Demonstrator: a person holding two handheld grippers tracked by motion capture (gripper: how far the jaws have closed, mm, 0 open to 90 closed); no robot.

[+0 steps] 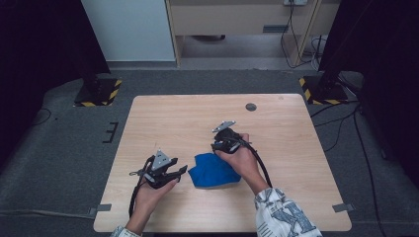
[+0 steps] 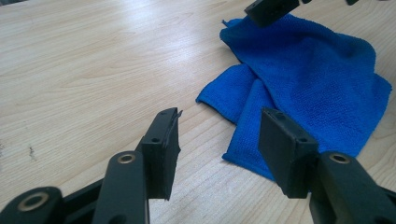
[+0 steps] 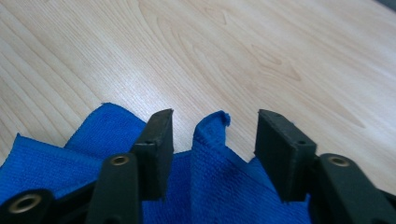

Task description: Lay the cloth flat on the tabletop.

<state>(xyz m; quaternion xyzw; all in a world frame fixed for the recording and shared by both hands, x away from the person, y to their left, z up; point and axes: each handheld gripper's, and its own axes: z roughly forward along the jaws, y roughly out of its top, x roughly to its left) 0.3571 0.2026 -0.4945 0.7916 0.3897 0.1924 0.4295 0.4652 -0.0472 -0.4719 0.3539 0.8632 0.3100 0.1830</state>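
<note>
A blue cloth (image 1: 213, 171) lies crumpled and partly folded on the wooden table (image 1: 178, 118), near the front middle. My left gripper (image 1: 182, 171) is just left of the cloth, open, its jaws pointing at the cloth's near edge (image 2: 243, 112). My right gripper (image 1: 215, 147) is over the cloth's far edge, open. A raised corner of the cloth (image 3: 211, 128) stands between its spread jaws, touching neither pad. The right gripper's jaw tip (image 2: 271, 10) shows over the cloth's far corner in the left gripper view.
A small dark round cap (image 1: 251, 106) sits in the tabletop near the far edge. Black stands with yellow-striped bases (image 1: 99, 91) (image 1: 321, 89) flank the table's far corners on grey carpet. Cables trail on the floor at right.
</note>
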